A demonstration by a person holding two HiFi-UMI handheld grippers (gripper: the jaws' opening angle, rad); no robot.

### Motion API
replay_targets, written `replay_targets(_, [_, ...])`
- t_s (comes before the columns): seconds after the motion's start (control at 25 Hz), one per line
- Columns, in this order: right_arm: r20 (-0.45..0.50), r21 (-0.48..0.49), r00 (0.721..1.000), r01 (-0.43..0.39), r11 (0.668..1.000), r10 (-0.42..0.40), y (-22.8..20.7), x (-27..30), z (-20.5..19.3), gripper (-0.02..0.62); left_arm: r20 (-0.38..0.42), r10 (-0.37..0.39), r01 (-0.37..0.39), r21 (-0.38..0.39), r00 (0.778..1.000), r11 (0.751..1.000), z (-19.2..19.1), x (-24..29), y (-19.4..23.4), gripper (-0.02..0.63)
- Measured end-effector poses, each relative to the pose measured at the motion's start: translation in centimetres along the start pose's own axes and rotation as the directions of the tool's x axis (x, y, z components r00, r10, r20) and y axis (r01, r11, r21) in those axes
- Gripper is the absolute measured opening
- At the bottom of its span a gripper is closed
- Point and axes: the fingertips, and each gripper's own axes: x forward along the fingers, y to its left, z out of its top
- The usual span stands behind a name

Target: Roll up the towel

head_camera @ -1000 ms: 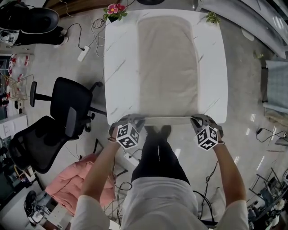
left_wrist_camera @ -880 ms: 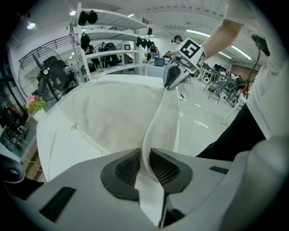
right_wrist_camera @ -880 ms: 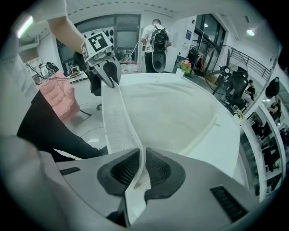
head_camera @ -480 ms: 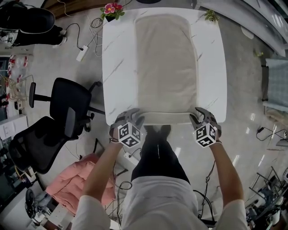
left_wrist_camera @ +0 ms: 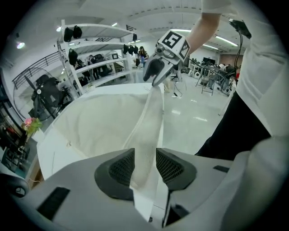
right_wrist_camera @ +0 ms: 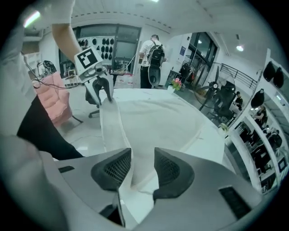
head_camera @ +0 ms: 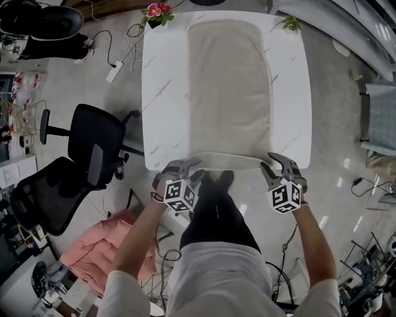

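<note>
A beige towel [head_camera: 229,86] lies flat along the white table [head_camera: 164,93]. Its near edge is turned over into a narrow folded band [head_camera: 229,161] at the table's front edge. My left gripper [head_camera: 190,166] is at the band's left end and its jaws are closing. The band [left_wrist_camera: 146,135] runs between its pads, which do not press on it. My right gripper [head_camera: 272,162] is at the right end, jaws apart, with the fold [right_wrist_camera: 115,131] lying between them. Each gripper shows in the other's view: the right gripper [left_wrist_camera: 156,74] and the left gripper [right_wrist_camera: 100,92], fingers spread astride the band.
Two black office chairs [head_camera: 93,142] and a pink cloth [head_camera: 99,247] are on the floor to the left. A flower pot [head_camera: 158,12] and a small plant [head_camera: 291,23] sit at the table's far corners. The person's legs [head_camera: 216,210] stand against the front edge.
Both grippers went from shut on the towel's near edge to jaws apart. Both hands drew back a little toward the person. The edge stays turned over as a band.
</note>
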Motion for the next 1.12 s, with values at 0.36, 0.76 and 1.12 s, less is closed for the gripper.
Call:
replay_targets(0.36, [-0.012, -0.039, 0.979, -0.203, 0.979, 0.202, 4.1, 0.4, -0.8, 0.142, -0.068, 0.006, -0.007, -0.01, 0.998, 1.0, -1.9, 2.1, -0.5, 0.158])
replay_targets(0.76, [-0.109, -0.218, 0.978, -0.2, 0.955, 0.18, 5.4, 3.9, -4.8, 0.074, -0.047, 0.001, -0.005, -0.088, 0.999, 0.996, -2.4, 2.4, -0.3, 0.067])
replay_targets(1.12, [-0.119, -0.202, 0.957, -0.284, 0.937, 0.264, 7.2, 0.6, -4.7, 0.033, -0.085, -0.104, 0.095, -0.101, 0.991, 0.99, -1.5, 0.3, -3.4, 0.032])
